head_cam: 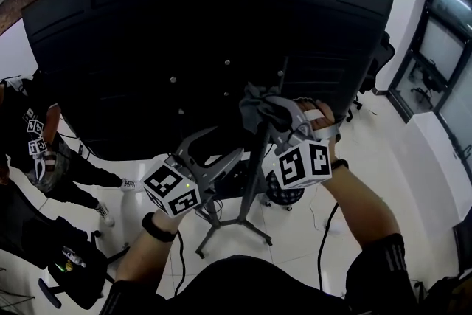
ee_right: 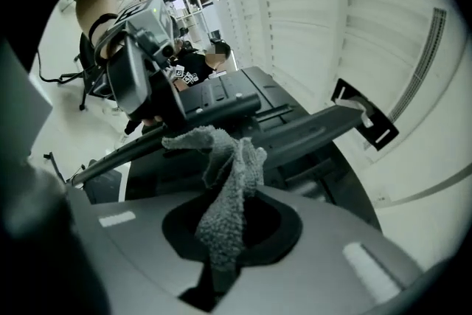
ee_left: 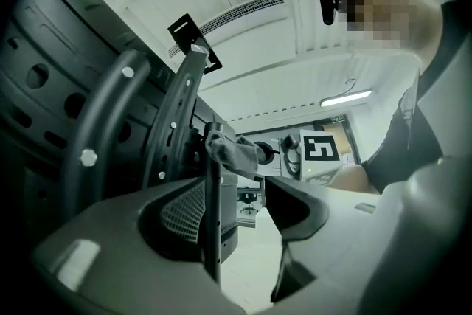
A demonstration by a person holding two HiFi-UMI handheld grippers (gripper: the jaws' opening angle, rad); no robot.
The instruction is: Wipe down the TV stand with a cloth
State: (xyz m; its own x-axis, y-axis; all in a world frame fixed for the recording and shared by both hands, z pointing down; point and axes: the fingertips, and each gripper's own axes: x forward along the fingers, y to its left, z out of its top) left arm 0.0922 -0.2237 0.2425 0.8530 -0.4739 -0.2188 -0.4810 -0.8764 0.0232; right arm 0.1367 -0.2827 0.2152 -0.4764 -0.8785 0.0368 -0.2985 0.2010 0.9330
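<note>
Head view, scene: a large black television shows its back. Below it runs the thin black upright pole of the TV stand.
Head view, cloth: the grey terry cloth sits bunched against the top of the pole, held by the right gripper. The left gripper is lower, just beside the pole.
Left gripper view, fingers: its fingers are spread. The pole stands between them, close to the left-hand one, and nothing is pinched.
Right gripper view, fingers: its fingers are pressed together on the cloth, whose loose end flops forward toward the stand.
Step in hand: probably wiping the pole.
Doing it well: it calls for a firm pinch, with the loose bunch pressed flat on the pole and drawn along its length. The left gripper could steady the pole so the stand does not rock.
Writing: only black-and-white square markers on the gripper cubes; no brand or word is legible.
</note>
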